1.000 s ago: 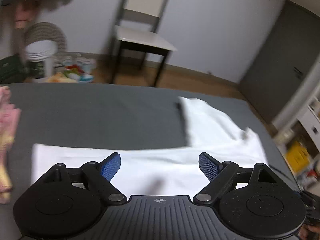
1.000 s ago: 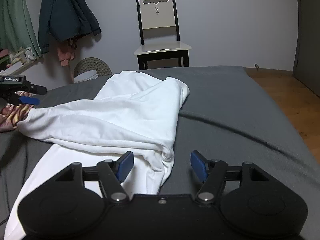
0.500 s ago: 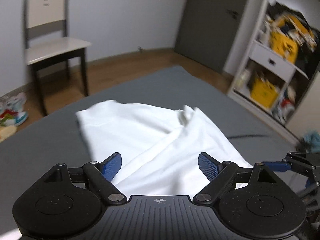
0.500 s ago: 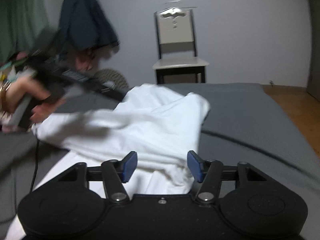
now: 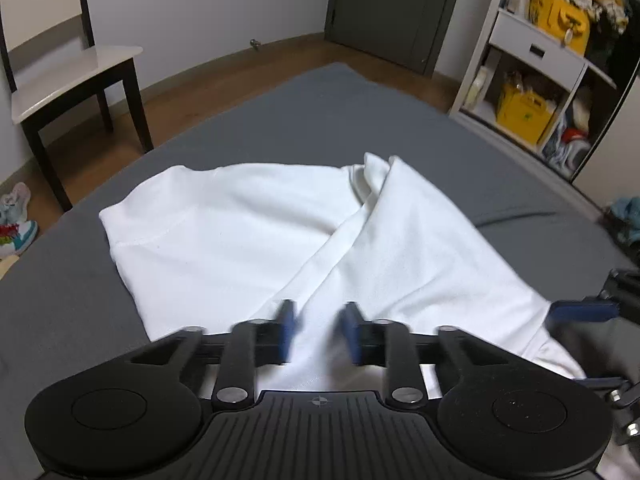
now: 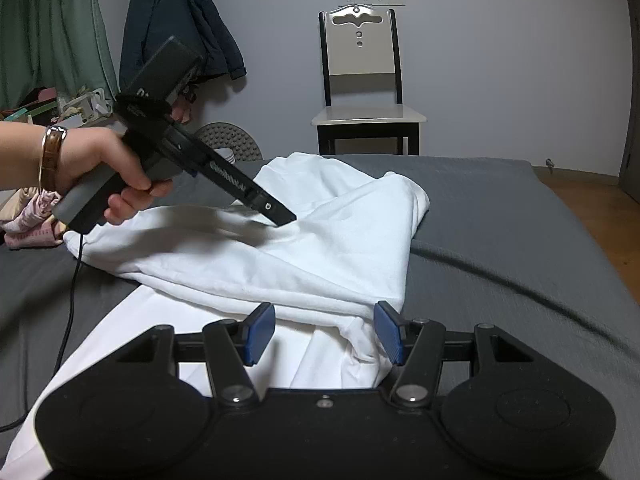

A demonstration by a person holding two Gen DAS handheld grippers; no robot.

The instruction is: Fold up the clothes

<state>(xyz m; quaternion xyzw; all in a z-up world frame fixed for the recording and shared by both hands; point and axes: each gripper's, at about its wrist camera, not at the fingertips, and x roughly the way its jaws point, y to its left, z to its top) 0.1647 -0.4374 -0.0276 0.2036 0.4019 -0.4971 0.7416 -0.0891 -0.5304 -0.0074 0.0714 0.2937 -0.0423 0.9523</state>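
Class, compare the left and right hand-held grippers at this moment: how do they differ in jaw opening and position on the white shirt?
The left hand-held gripper has its jaws nearly closed around a shirt fold mid-garment; the right hand-held gripper is wider open, at the bunched edge. The left's fingers look motion-blurred; the right's are sharp. Both have blue pads.

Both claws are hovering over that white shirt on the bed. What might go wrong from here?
The left gripper is over a diagonal fold in the white shirt; it may pinch several layers and drag the fold askew. The right gripper stands open at a bunched edge, which could crease. A black cable trails beside the shirt and might snag.
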